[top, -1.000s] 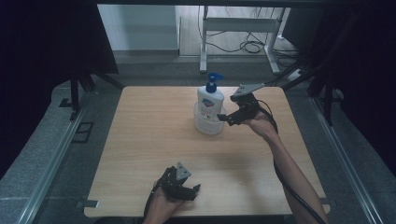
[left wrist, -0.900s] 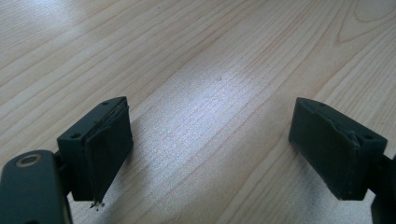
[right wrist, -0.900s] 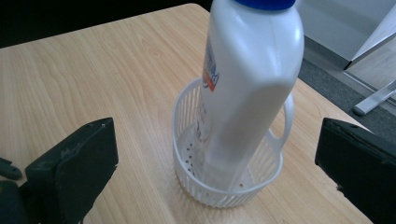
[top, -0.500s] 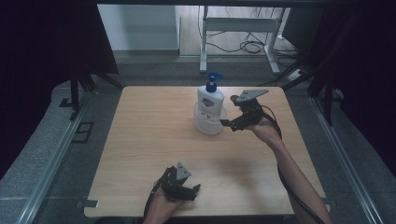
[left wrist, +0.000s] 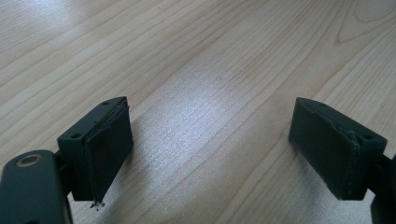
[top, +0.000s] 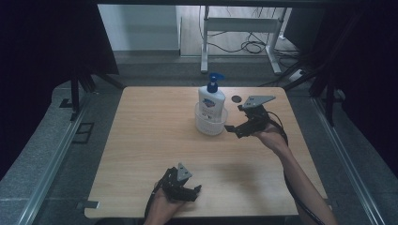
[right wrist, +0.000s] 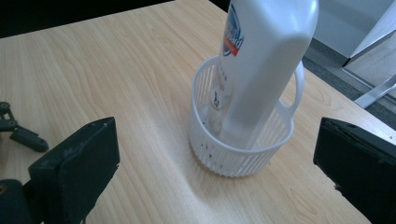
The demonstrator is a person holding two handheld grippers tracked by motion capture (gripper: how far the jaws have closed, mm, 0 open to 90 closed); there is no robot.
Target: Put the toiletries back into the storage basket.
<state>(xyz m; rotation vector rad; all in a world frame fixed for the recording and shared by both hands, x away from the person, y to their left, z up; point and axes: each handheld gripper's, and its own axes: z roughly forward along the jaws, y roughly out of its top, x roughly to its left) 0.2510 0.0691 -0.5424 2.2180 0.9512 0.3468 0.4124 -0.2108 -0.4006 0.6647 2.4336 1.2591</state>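
Note:
A white pump bottle (top: pixel 210 100) with a blue pump stands upright in a small white slotted basket (top: pixel 210 125) at the table's far middle. My right gripper (top: pixel 234 120) is open just right of the basket, jaws pointing at it and apart from it. In the right gripper view the bottle (right wrist: pixel 267 60) and basket (right wrist: pixel 243 150) sit ahead of that gripper (right wrist: pixel 219 173), beyond its wide black jaws. My left gripper (top: pixel 196 190) rests open near the table's front edge. In the left gripper view that gripper (left wrist: pixel 219 150) holds nothing, with bare wood between its jaws.
A small dark round spot (top: pixel 236 98) marks the wooden table (top: pixel 150 140) behind the right gripper. A white metal frame (top: pixel 244 26) and cables lie on the floor beyond the far edge. Dark curtains flank both sides.
My right gripper has drawn back a little from the basket, toward the right and nearer the person. The bottle stays in the basket. The left gripper has not moved.

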